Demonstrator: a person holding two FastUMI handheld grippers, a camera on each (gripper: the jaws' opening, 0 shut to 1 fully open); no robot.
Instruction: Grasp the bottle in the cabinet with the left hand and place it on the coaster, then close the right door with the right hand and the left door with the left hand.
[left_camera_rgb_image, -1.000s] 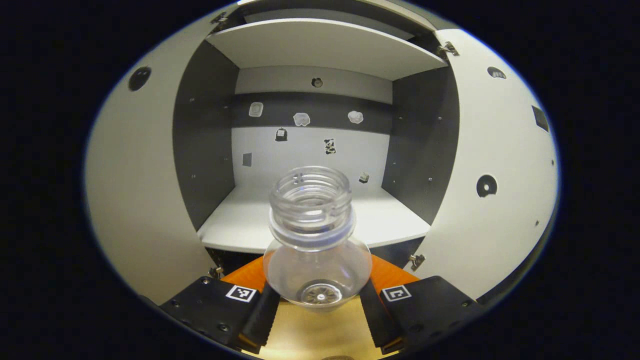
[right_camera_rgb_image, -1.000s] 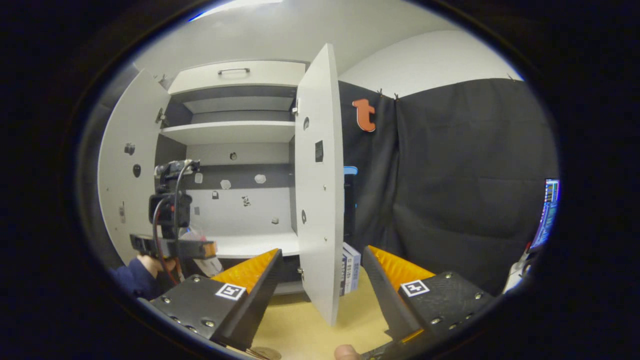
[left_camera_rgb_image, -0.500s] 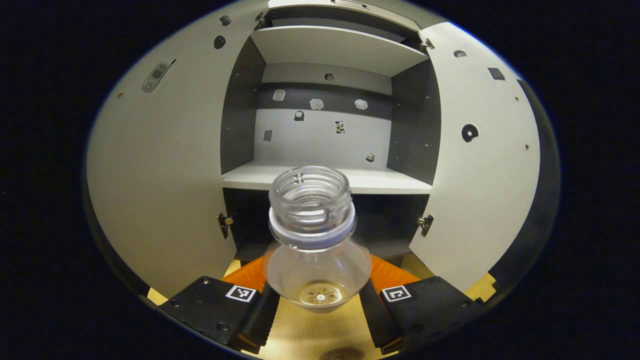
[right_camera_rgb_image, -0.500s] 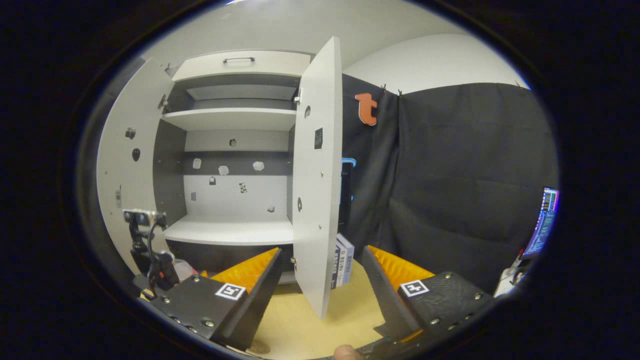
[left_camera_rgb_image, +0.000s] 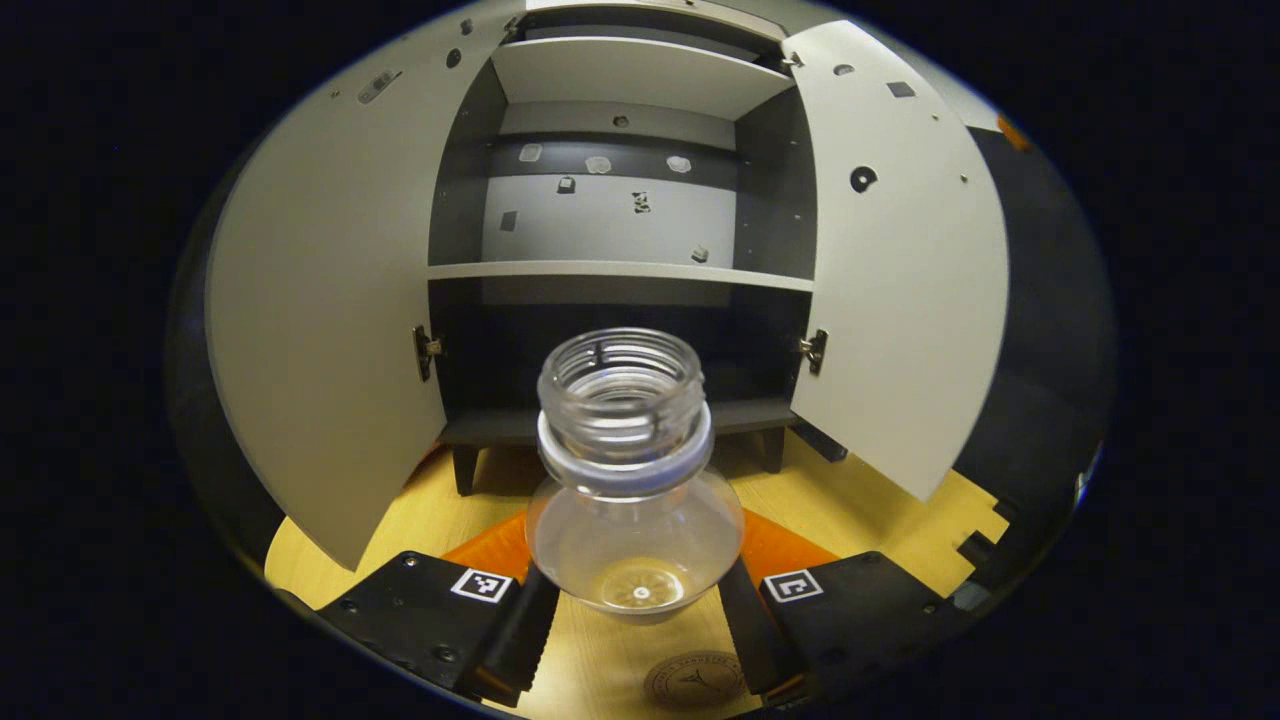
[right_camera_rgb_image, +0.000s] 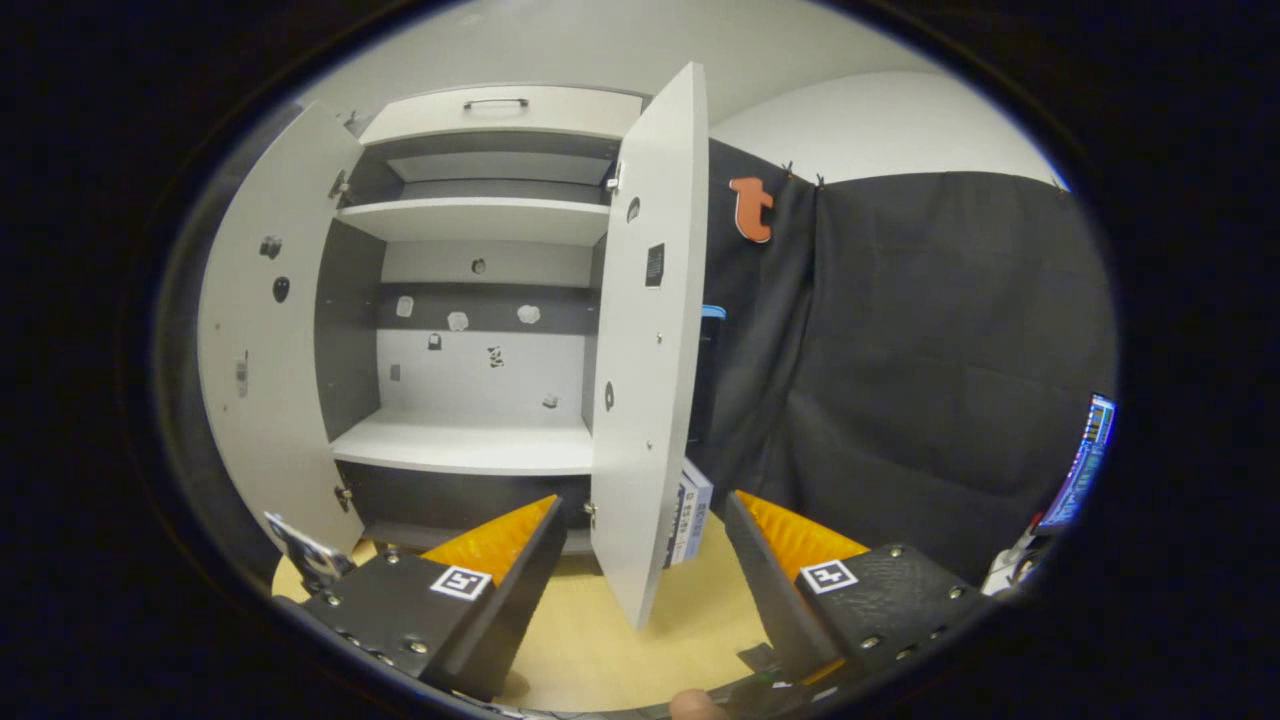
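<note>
The left gripper (left_camera_rgb_image: 632, 610) is clamped on the body of the bottle (left_camera_rgb_image: 628, 480) above the coaster (left_camera_rgb_image: 697, 680) (clear, capless, probably light and squashy, so hold low and gently), while the right gripper (right_camera_rgb_image: 640, 570) sits wide open.

No legible text; only coded square markers (left_camera_rgb_image: 481, 585) on the gripper fingers.

Table (left_camera_rgb_image: 860, 505): light wood is showing under both open doors in both views.
Cabinet (left_camera_rgb_image: 610, 425): it is standing on the table on short dark legs.
Coaster (left_camera_rgb_image: 697, 678): a round disc is lying flat on the wood at the near edge.
Box (right_camera_rgb_image: 692, 510): it is standing upright on the table behind the right door.
</note>
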